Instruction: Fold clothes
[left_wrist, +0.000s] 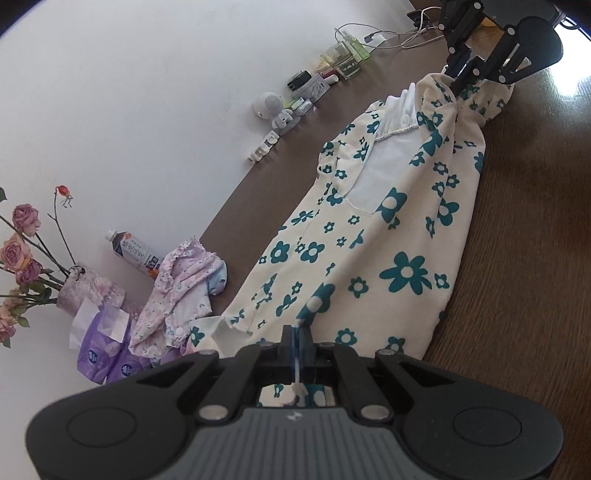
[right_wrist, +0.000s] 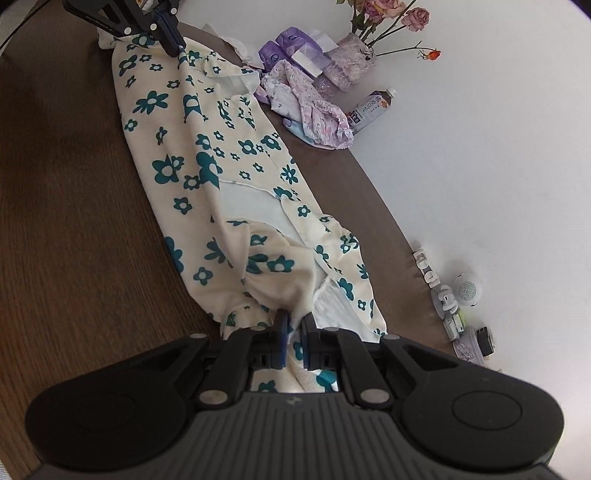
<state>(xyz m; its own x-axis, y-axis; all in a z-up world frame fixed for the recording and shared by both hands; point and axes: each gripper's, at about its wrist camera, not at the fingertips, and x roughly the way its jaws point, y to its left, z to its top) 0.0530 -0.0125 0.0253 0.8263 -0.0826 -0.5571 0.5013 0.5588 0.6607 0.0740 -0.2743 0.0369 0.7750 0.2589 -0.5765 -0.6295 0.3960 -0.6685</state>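
A cream garment with teal flowers (left_wrist: 369, 236) lies stretched along the brown desk (left_wrist: 517, 295), its long axis running from one pair of tongs to the other, roughly parallel to the white wall (left_wrist: 129, 92). The left tongs (left_wrist: 297, 334) are pinched nearly closed on the hem end, while the right tongs (right_wrist: 293, 325) grip a bunched fold at the opposite end, where the gathered sleeves and white lining (right_wrist: 255, 206) show. The cloth is folded lengthwise into a narrow band, partly lifted at both ends. Beside it, near the wall, sit a crumpled pink floral garment (left_wrist: 181, 295), a bottle (left_wrist: 133, 253) and a vase of roses (left_wrist: 85, 291).
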